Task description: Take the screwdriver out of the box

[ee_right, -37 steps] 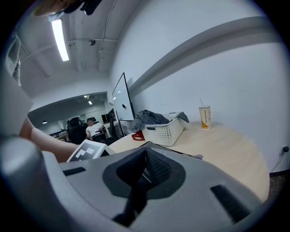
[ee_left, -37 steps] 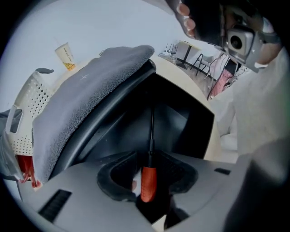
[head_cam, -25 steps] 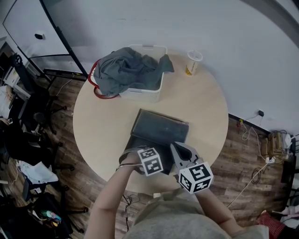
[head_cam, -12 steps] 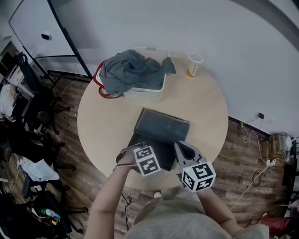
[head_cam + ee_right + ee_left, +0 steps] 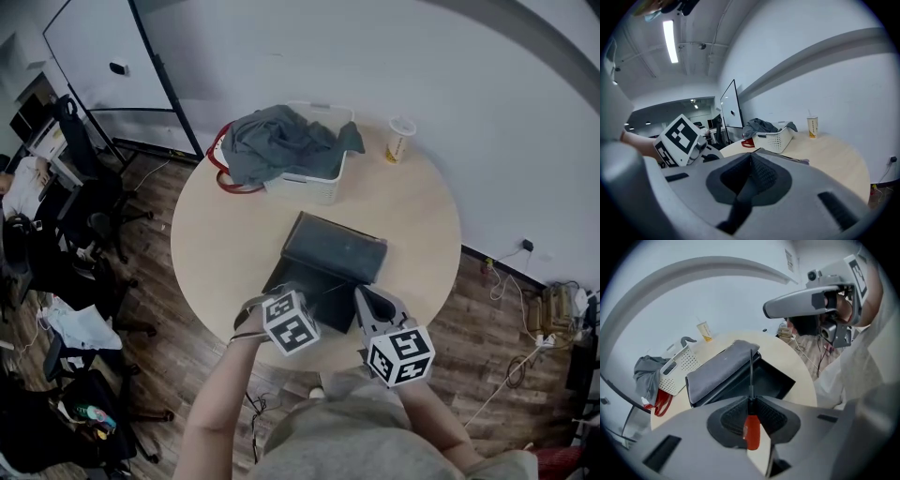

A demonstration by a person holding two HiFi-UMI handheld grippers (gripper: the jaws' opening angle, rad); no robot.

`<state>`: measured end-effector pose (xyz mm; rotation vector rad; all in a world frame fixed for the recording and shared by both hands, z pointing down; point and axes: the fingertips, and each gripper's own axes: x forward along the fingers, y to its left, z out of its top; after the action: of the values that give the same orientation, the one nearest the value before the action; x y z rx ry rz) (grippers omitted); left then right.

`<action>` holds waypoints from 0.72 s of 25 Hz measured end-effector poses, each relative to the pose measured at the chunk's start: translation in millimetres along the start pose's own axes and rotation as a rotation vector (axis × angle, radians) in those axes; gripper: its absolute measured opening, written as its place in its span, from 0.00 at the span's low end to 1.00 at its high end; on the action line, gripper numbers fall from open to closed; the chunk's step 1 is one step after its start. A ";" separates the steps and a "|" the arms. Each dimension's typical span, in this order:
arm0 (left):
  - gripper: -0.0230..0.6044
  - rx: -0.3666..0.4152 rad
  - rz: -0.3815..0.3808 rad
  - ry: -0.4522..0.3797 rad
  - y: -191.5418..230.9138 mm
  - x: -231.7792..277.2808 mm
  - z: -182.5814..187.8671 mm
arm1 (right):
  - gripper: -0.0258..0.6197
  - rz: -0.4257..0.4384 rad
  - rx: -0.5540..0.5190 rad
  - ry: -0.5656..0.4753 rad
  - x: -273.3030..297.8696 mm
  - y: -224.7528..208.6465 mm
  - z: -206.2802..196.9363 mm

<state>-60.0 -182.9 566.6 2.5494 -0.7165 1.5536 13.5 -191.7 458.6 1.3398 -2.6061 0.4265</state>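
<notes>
**screwdriver pinched in the left tongs, over the open box**

left gripper [image 5: 751,401] closed narrow on the red-handled screwdriver with the thin dark steel shaft [image 5: 751,430], pads clamped where handle joins shaft. shaft aimed ahead past the jaw tips, over the open black box with the grey padded lid [image 5: 780,380]. right gripper [image 5: 751,164] shut, nothing between the pads, held near the front edge of the round pale wooden table [image 5: 225,244].

judged as the lift-out, close to finished. cannot tell whether the shaft tip is clear of the lid edge. to do it well:
- hold the pinch as it is. gripped at a slim neck, so probably prone to pivoting if loosened.
- raise the tip well above the lid before swinging sideways.
- move slowly, with the heavy handle end hanging behind the pads.
- keep the right gripper out of the path, or ready to steady the box.
- set down on bare table, away from the rim.

left gripper view: the only one with the tool and the grip in sight, plus the bare floor of the box.

head view: no screwdriver visible under the marker cubes, but the whole layout. box at the middle, white perforated plastic basket [image 5: 309,183] under a crumpled grey cloth [image 5: 281,142] at the far side, pale paper cup with a straw [image 5: 400,141] to its right.

right gripper view: its own shut jaws, the left marker cube from the side, basket and cup beyond. no tool.
</notes>
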 end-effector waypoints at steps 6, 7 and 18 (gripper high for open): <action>0.12 -0.143 0.074 -0.097 -8.6 -23.9 -5.2 | 0.04 0.011 -0.014 -0.005 -14.9 14.9 -6.0; 0.12 -0.175 0.090 -0.120 -8.7 -28.1 -5.8 | 0.04 0.015 -0.017 -0.007 -16.7 17.5 -6.8; 0.12 -0.542 0.290 -0.409 -18.5 -96.2 -17.5 | 0.04 0.072 -0.043 -0.016 -37.8 56.5 -14.2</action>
<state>-103.1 -127.5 496.1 2.4124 -1.3800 0.7214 -10.3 -126.8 451.5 1.2446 -2.6675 0.3699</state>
